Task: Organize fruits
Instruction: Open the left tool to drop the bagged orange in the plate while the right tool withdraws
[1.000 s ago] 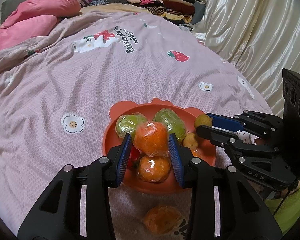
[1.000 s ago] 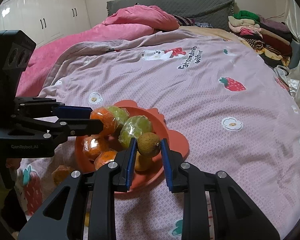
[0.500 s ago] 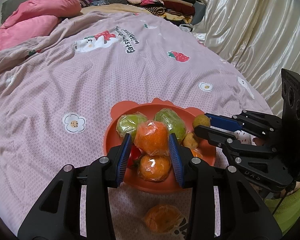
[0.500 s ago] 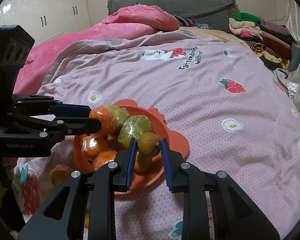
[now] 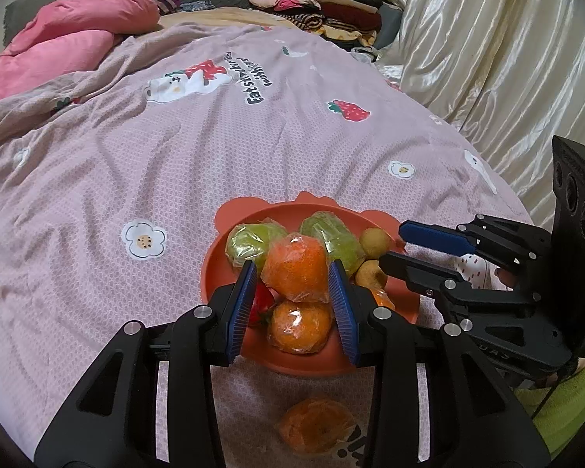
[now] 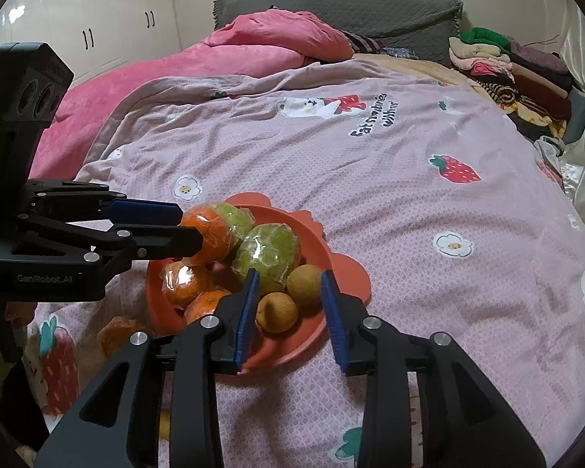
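An orange-red plate (image 5: pixel 214 269) (image 6: pixel 347 273) sits on the bed with two wrapped green fruits (image 5: pixel 333 236) (image 6: pixel 267 251), wrapped oranges (image 5: pixel 298 325) (image 6: pixel 185 284) and two small brown fruits (image 6: pixel 308 286) (image 5: pixel 374 240). My left gripper (image 5: pixel 292 273) (image 6: pixel 181 222) is shut on a wrapped orange (image 5: pixel 296 267) (image 6: pixel 208 230) held above the plate. My right gripper (image 6: pixel 290 290) (image 5: pixel 394 245) is open at the plate's edge, with the small brown fruits lying free between its fingers.
Another wrapped orange (image 5: pixel 316 425) (image 6: pixel 119 333) lies on the pink printed bedcover (image 5: pixel 175 148) in front of the plate. A pink duvet (image 6: pixel 222 58) and a stack of folded clothes (image 6: pixel 503 62) are at the far end. Shiny curtains (image 5: pixel 487 58) hang on the right.
My right gripper has opened and let go of the small brown fruit, which now lies on the plate. My left gripper still holds its orange in about the same place.
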A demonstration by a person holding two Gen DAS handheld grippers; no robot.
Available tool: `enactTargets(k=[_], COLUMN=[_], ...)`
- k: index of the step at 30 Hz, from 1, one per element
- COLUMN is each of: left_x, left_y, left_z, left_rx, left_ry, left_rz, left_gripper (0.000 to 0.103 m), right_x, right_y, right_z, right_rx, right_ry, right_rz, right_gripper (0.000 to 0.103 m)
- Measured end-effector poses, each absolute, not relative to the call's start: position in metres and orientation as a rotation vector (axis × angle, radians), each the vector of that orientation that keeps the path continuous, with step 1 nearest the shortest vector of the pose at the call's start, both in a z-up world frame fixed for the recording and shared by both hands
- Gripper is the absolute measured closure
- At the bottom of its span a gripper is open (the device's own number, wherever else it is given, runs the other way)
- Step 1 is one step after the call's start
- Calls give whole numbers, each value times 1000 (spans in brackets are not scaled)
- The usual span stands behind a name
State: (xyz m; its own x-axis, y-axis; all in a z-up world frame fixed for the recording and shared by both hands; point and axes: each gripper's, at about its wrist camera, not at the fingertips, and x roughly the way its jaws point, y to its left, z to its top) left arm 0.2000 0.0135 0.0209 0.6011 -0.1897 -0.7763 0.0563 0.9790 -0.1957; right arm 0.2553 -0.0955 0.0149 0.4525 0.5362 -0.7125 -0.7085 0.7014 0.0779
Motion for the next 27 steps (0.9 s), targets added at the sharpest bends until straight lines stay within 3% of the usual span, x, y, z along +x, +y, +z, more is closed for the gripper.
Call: enactTargets(k=[27], left_x=[196], left_y=[12], left_z=[29], left_rx=[-146], left_ry=[905], left_rz=[-137], left_gripper=[72], right_x=[250], right_y=[-113], right_z=[21], right_rx=[-193], right_ry=[764], right_rz=[755], right_gripper=[40])
